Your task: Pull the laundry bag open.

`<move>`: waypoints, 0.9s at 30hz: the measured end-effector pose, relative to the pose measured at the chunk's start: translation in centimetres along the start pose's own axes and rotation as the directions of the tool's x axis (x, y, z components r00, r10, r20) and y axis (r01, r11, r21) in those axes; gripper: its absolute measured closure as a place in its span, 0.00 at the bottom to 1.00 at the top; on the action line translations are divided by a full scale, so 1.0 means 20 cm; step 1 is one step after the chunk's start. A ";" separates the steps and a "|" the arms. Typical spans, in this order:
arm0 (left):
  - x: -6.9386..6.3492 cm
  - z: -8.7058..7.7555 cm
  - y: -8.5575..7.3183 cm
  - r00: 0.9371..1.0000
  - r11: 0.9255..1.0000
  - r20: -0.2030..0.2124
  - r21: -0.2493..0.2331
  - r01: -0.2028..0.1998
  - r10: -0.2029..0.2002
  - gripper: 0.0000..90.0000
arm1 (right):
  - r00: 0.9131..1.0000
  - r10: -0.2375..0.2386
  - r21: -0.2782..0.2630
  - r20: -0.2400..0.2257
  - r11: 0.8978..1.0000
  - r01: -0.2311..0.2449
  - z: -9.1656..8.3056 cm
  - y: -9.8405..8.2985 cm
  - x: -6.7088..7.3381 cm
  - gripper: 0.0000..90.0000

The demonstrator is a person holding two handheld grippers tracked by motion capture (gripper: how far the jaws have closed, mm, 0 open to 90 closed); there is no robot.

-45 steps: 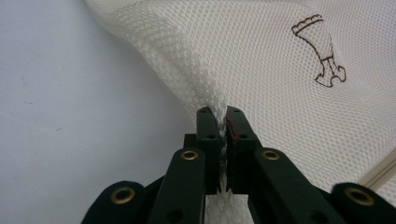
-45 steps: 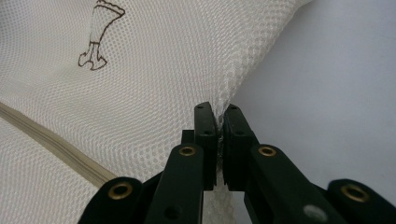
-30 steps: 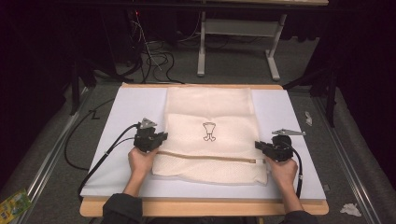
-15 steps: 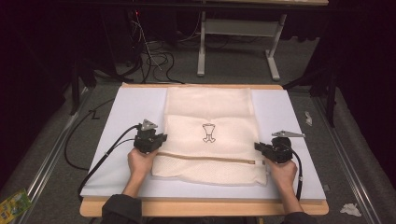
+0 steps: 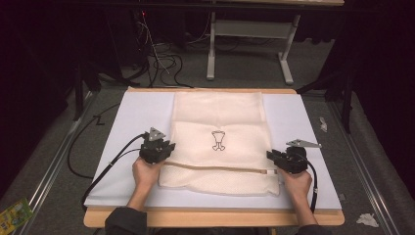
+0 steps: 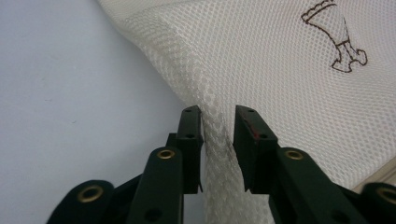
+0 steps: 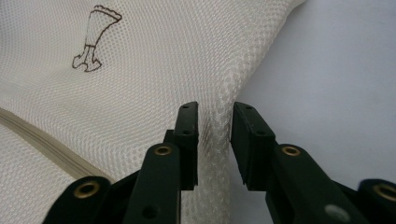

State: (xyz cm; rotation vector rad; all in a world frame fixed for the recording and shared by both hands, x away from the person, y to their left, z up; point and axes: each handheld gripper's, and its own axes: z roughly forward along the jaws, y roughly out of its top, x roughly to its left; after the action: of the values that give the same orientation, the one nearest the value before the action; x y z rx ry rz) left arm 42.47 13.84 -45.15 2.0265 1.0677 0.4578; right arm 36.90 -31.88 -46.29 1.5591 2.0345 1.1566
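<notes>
- So there's a cream mesh bag [image 5: 220, 142] lying flat in the middle of the white-covered table [image 5: 132, 122], near part folded up over itself, with a little brown outline drawing [image 5: 219, 140] on the top layer.
- Left tool [image 5: 166, 151] sits at the bag's left edge. Its jaws have just been opening, and in the left gripper view a raised ridge of mesh [image 6: 217, 140] stands in the gap, pads no longer squeezing it.
- Right tool [image 5: 270, 156] is at the bag's right edge, same deal: jaws just parted, a pinch of mesh [image 7: 215, 130] standing loose between them.
- A tan zipper strip [image 5: 215, 168] runs across the bag between both tools.
</notes>
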 end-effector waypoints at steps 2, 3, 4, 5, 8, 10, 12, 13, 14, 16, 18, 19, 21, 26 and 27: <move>0.00 -0.03 -0.01 1.000 1.000 -0.006 -0.018 0.004 -0.004 0.75 | 1.000 0.003 0.002 0.002 1.000 -0.003 0.00 -0.01 0.00 0.74; 0.00 -0.04 -0.01 1.000 1.000 -0.014 -0.027 0.001 -0.001 0.72 | 1.000 0.001 0.002 0.005 1.000 -0.001 0.00 -0.01 0.01 0.72; -0.01 -0.06 -0.01 1.000 0.999 -0.024 -0.033 -0.007 0.006 0.68 | 1.000 -0.003 -0.004 0.010 1.000 0.003 -0.01 -0.02 0.01 0.67; -0.01 -0.07 -0.01 1.000 0.999 -0.026 -0.042 -0.014 0.013 0.68 | 1.000 -0.003 -0.004 0.010 1.000 0.003 -0.01 -0.02 0.01 0.67; -0.04 -0.10 -0.02 0.999 0.997 -0.023 -0.068 -0.028 0.027 0.65 | 1.000 -0.016 -0.009 0.022 1.000 0.017 -0.01 -0.03 0.03 0.60; -0.06 -0.11 -0.03 0.999 0.997 -0.015 -0.076 -0.032 0.031 0.64 | 1.000 -0.018 -0.012 0.023 1.000 0.018 -0.02 -0.03 0.03 0.58; -0.08 -0.11 -0.04 0.999 0.996 -0.005 -0.082 -0.035 0.035 0.63 | 1.000 -0.014 -0.009 0.024 1.000 0.014 -0.02 -0.04 0.04 0.56; -0.09 -0.11 -0.05 0.999 0.996 0.002 -0.083 -0.037 0.038 0.62 | 1.000 -0.007 -0.003 0.020 1.000 0.007 -0.02 -0.05 0.04 0.55; -0.10 -0.11 -0.05 0.999 0.996 0.009 -0.083 -0.039 0.040 0.62 | 1.000 -0.007 -0.003 0.020 1.000 0.007 -0.02 -0.05 0.04 0.55; -0.13 -0.11 -0.06 0.999 0.995 0.026 -0.095 -0.038 0.040 0.62 | 1.000 -0.003 -0.005 0.019 1.000 0.003 -0.02 -0.06 0.03 0.54; -0.15 -0.11 -0.07 0.998 0.994 0.042 -0.097 -0.044 0.048 0.61 | 1.000 0.003 -0.004 0.014 1.000 -0.003 -0.02 -0.07 0.04 0.54; -0.17 -0.11 -0.08 0.997 0.994 0.053 -0.098 -0.044 0.050 0.61 | 1.000 0.012 -0.002 0.009 1.000 -0.012 -0.02 -0.08 0.04 0.53; -0.18 -0.10 -0.09 0.997 0.994 0.059 -0.098 -0.044 0.050 0.61 | 1.000 0.008 -0.003 0.006 1.000 -0.008 -0.02 -0.08 0.04 0.53; -0.22 -0.09 -0.11 0.996 0.994 0.078 -0.105 -0.042 0.050 0.59 | 1.000 0.012 0.000 0.002 1.000 -0.012 -0.03 -0.10 0.05 0.51; -0.22 -0.08 -0.11 0.995 0.994 0.084 -0.107 -0.037 0.046 0.59 | 1.000 0.006 0.003 0.005 1.000 -0.006 -0.02 -0.11 0.05 0.51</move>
State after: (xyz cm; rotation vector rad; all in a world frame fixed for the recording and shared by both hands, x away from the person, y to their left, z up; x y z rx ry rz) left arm 37.66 11.77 -45.66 1.9596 0.9321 0.4354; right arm 34.77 -31.25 -47.42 1.5693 2.0301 1.1518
